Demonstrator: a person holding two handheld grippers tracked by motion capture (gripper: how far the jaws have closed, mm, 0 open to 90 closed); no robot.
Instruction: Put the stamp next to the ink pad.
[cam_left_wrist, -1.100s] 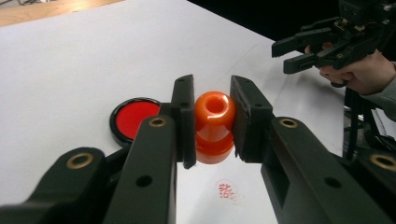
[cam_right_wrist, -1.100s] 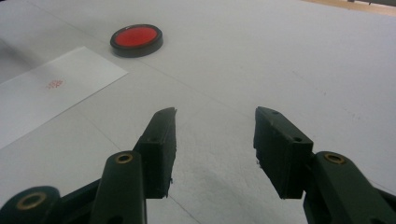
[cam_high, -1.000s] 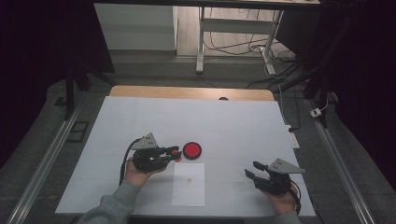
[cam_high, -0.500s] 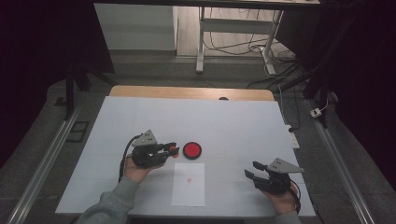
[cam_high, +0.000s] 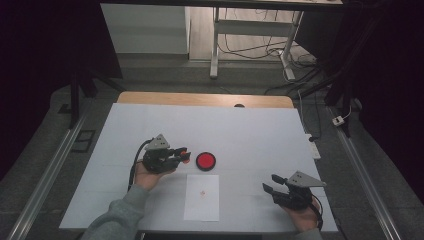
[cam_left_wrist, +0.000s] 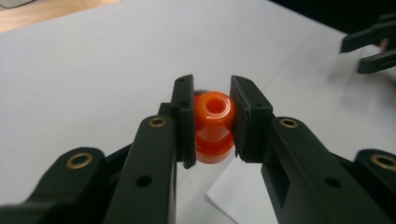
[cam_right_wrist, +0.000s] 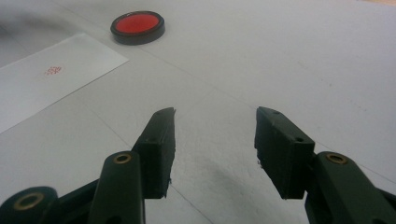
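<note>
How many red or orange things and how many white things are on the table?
Red or orange: 2, the small orange plastic stamp and the round red ink pad in its black case
White: 1, the white paper sheet
Total: 3

Stamp (cam_left_wrist: 214, 122): glossy orange, uniform, no markings, set between black jaws with brass-coloured rivets. Ink pad (cam_high: 205, 161): red face, black rim, lying just beside the stamp. Paper (cam_high: 202, 197): plain white, bearing one small faint red mark (cam_right_wrist: 54, 70) near its centre, positioned below the ink pad. Table (cam_high: 250, 135): pale grey-white cover, light wood edge showing along the far side. Sleeve (cam_high: 117, 220) below the stamp: grey. Surrounding floor: dark grey.
</note>
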